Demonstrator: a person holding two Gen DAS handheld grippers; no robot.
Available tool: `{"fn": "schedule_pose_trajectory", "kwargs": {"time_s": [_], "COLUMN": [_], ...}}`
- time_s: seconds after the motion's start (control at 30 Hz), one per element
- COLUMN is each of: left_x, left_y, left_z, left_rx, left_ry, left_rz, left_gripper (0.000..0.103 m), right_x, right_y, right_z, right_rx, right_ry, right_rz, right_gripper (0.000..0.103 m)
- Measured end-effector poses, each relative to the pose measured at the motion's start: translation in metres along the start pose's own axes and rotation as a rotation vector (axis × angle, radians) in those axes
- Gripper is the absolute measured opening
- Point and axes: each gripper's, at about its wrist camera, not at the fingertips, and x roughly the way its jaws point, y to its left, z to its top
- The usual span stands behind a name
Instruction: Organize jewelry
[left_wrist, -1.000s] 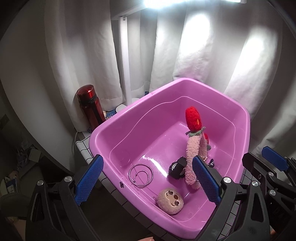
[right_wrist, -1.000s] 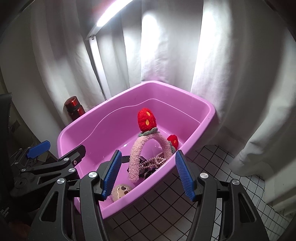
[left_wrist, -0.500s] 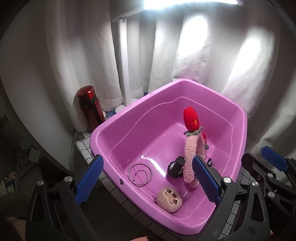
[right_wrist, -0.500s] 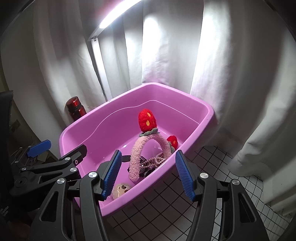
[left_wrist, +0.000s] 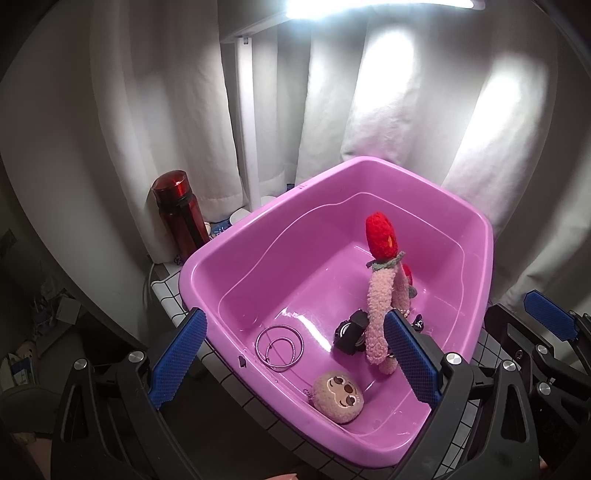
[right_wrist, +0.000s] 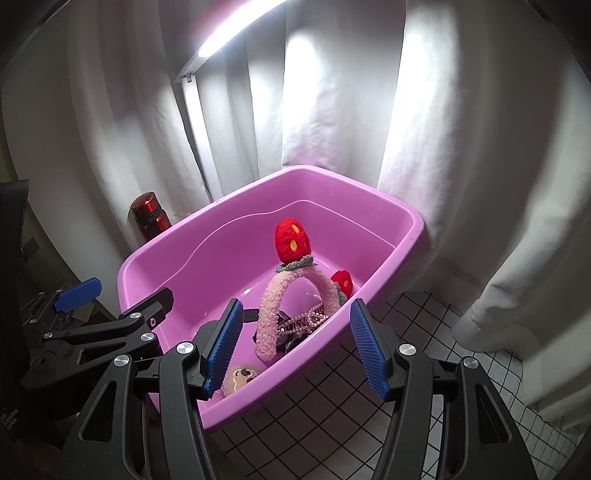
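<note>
Presently a pink tub on the tiled counter is seen to hold all the pieces: a fuzzy pink headband with red strawberries stands near its right wall, a beaded tiara and dark clips lie at its foot, wire hoops and a round plush charm lie toward the near wall. Whether sorting is starting or finished cannot be judged. Both the left gripper and the right gripper are held above the near rim, jaws spread, nothing gripped.
</note>
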Motion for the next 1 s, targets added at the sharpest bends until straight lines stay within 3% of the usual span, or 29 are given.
{"fn": "schedule_pose_trajectory", "kwargs": {"time_s": [1.0], "left_x": [0.0037], "left_y": [0.0030], "left_z": [-0.0027], "left_rx": [-0.007], "left_ry": [0.014], "left_rz": [-0.004], "left_gripper": [0.095], "right_x": [-0.0007], "right_y": [0.0002], "right_z": [-0.0005], "right_rx": [-0.005], "right_ry": [0.001], "right_rz": [0.000], "right_gripper": [0.058]}}
